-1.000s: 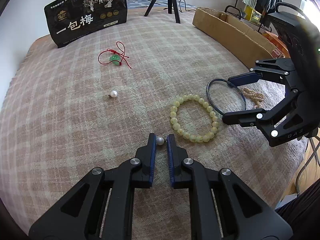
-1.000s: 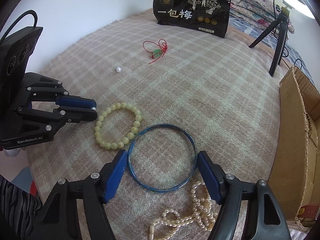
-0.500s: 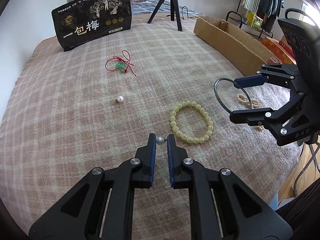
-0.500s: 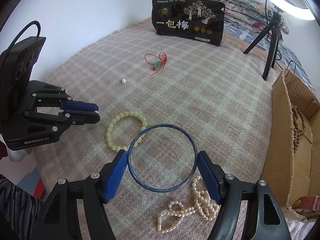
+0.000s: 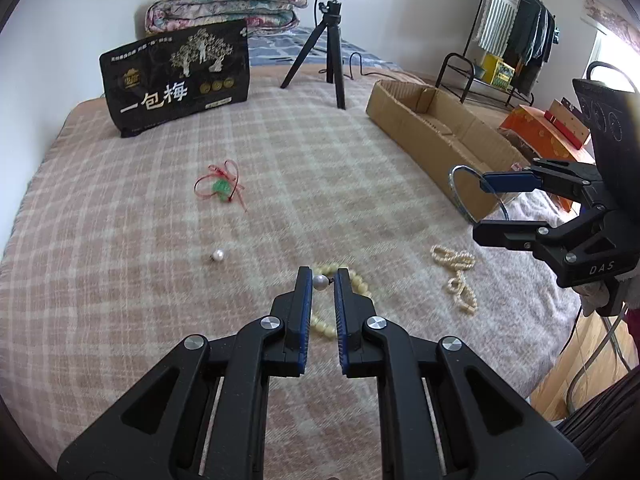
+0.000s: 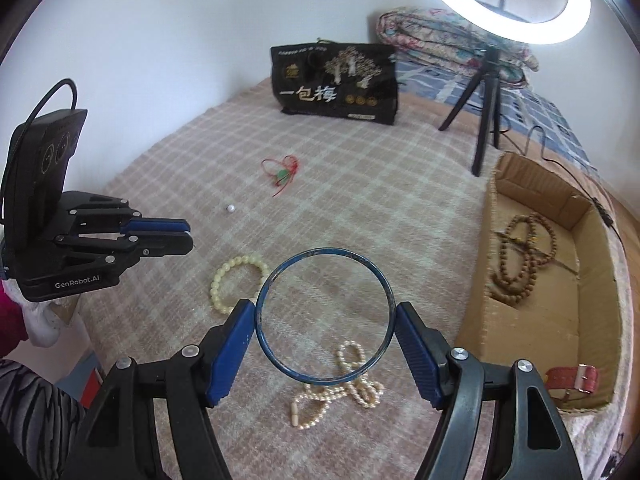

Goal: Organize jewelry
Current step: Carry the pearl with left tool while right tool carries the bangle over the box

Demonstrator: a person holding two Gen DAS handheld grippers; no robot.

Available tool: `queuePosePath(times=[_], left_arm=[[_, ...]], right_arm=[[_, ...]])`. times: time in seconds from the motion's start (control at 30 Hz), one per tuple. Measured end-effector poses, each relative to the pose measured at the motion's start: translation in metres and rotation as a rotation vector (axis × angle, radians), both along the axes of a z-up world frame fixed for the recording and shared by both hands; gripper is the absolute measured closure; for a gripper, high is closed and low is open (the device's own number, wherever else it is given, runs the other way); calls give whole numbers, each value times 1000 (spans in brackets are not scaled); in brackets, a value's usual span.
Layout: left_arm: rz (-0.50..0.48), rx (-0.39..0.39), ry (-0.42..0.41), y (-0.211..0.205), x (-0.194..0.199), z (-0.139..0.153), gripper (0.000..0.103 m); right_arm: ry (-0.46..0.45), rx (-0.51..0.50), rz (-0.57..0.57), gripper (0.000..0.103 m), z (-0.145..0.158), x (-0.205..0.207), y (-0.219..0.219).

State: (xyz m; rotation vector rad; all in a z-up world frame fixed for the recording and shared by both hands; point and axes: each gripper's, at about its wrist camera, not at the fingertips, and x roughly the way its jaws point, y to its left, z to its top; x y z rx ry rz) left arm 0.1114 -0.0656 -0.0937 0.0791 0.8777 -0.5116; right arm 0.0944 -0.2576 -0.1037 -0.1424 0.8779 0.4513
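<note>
From the left wrist: left gripper [image 5: 323, 280] pinched on a small pearl earring [image 5: 319, 281], held at the fingertips above the plaid blanket [image 5: 120, 280]. Directly beneath, partly hidden by the fingers, a yellow bead bracelet [image 5: 360, 284]. Farther off to the left, a second loose pearl [image 5: 218, 255]; beyond it a red cord with green pendant [image 5: 222, 187]. At right, right gripper [image 5: 484, 204] clamped across a blue bangle [image 5: 456, 188], in front of the cardboard box [image 5: 424, 128]; a pearl necklace [image 5: 456, 276] lying below it.

From the right wrist: right gripper [image 6: 325, 320] spread wide yet pressing both pads on the blue bangle [image 6: 324, 316], raised over the pearl necklace [image 6: 340, 384]. Yellow bead bracelet [image 6: 234, 284] just left of the bangle. Cardboard box [image 6: 476, 312] to the right, holding brown wooden beads [image 6: 520, 260] and a red strap [image 6: 572, 376]. Left gripper [image 6: 188, 236] at far left, closed.
</note>
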Motion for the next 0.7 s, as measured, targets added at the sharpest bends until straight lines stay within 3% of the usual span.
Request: queuePosePath(times=[0.43, 0.7], left_arm=[[-54, -67, -47, -56, 15, 26, 93], [-104, -92, -75, -101, 24, 41, 93]], right_arm=[[-48, 1, -219, 30, 30, 8, -82], [-52, 12, -298, 29, 36, 19, -121]])
